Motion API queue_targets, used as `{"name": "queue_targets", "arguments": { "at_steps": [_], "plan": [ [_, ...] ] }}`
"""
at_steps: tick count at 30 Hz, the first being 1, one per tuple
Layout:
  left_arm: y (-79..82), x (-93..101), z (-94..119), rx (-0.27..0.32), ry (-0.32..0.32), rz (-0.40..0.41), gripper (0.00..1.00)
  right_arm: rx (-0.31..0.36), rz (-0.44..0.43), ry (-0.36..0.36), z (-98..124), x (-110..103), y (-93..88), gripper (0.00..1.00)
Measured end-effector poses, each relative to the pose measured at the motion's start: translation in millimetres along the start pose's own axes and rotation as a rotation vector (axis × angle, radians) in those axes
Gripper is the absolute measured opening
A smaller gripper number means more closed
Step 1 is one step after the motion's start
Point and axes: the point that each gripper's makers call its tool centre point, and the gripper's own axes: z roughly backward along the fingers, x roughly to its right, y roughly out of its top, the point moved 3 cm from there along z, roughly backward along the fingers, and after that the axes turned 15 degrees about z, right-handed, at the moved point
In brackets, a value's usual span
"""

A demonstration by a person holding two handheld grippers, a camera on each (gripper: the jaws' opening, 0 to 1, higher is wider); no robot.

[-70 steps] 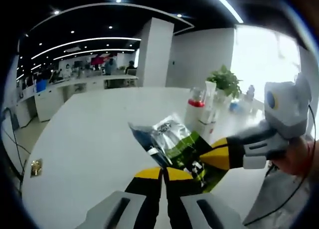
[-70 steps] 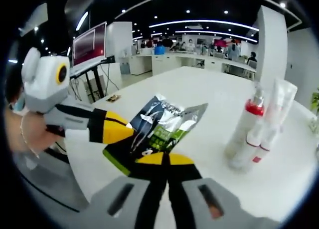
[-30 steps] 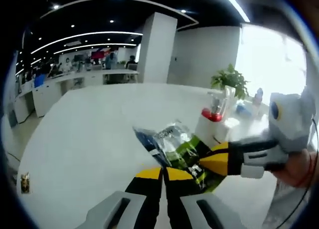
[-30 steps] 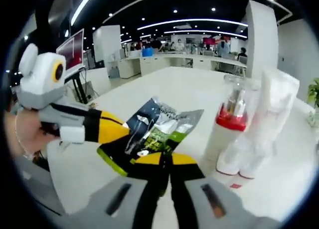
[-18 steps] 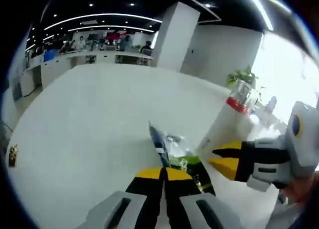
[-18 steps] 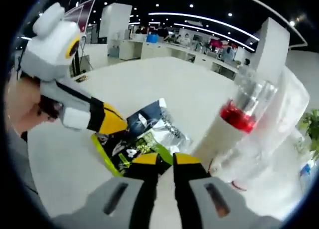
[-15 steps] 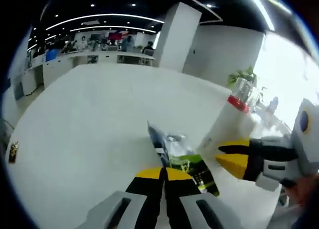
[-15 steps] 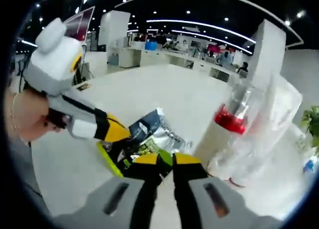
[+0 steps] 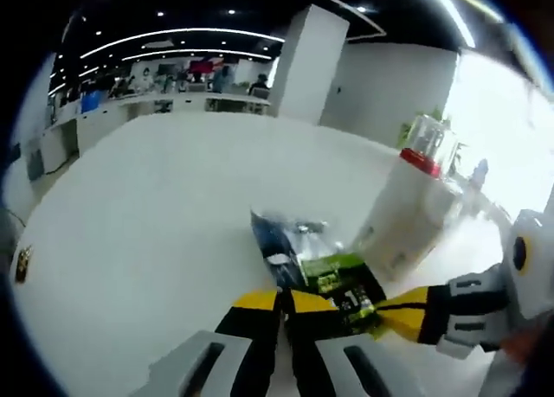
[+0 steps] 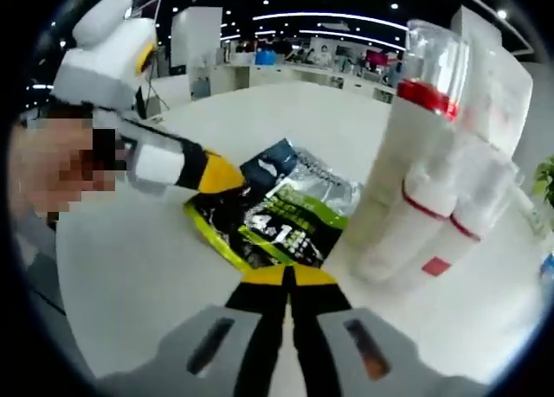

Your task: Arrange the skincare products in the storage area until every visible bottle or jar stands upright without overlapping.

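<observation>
A foil sachet (image 9: 313,268), silver, dark blue and green, lies low over the white table (image 9: 147,207) beside the upright products. My left gripper (image 9: 281,300) is shut on its near edge. The right gripper (image 9: 391,316) enters from the right, jaws together at the sachet's corner. In the right gripper view the sachet (image 10: 281,215) lies just ahead of my right gripper (image 10: 288,278), which is shut on its edge, while the left gripper (image 10: 232,177) pinches the far-left corner. A white bottle with a red band and clear cap (image 10: 420,137) stands upright against the sachet's right side.
Two white tubes with red bands (image 10: 446,237) stand cap-down beside the bottle, with a taller clear-wrapped tube (image 10: 506,94) behind. The bottle (image 9: 407,202) also stands right of the sachet in the left gripper view. A hand (image 10: 52,172) holds the left gripper. Bare table (image 10: 130,267) extends left.
The right gripper let go of the sachet and opened, then came back and shut on its corner. The sachet has come down closer to the table and to the bottles.
</observation>
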Motion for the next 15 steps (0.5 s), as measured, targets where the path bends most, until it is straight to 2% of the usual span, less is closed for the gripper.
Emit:
{"name": "queue_targets", "arguments": {
  "at_steps": [2, 4, 6, 9, 11, 15],
  "plan": [
    [-5.2, -2.9, -3.0, -0.013, 0.014, -0.044, 0.08, 0.001, 0.0, -0.003, -0.5, 0.6, -0.1, 0.02],
    [-6.7, -4.4, -2.9, -0.022, 0.022, -0.029, 0.1, 0.004, 0.001, -0.008, -0.3, 0.5, -0.4, 0.02],
    [-6.6, -4.5, -3.1, -0.02, 0.022, -0.048, 0.11, 0.007, 0.008, -0.012, -0.2, 1.1, -0.5, 0.02],
    [-5.9, -4.7, -3.2, -0.011, 0.032, -0.134, 0.12, 0.009, 0.026, -0.014, 0.5, 2.1, -0.4, 0.02],
    [-6.5, -4.3, -3.5, -0.012, 0.038, -0.159, 0.13, 0.008, 0.033, -0.013, 0.5, 3.0, -0.4, 0.02],
    [-4.8, -12.5, -1.6, -0.021, 0.065, -0.12, 0.14, 0.006, 0.035, -0.008, 0.6, 4.1, -0.2, 0.02]
  ]
}}
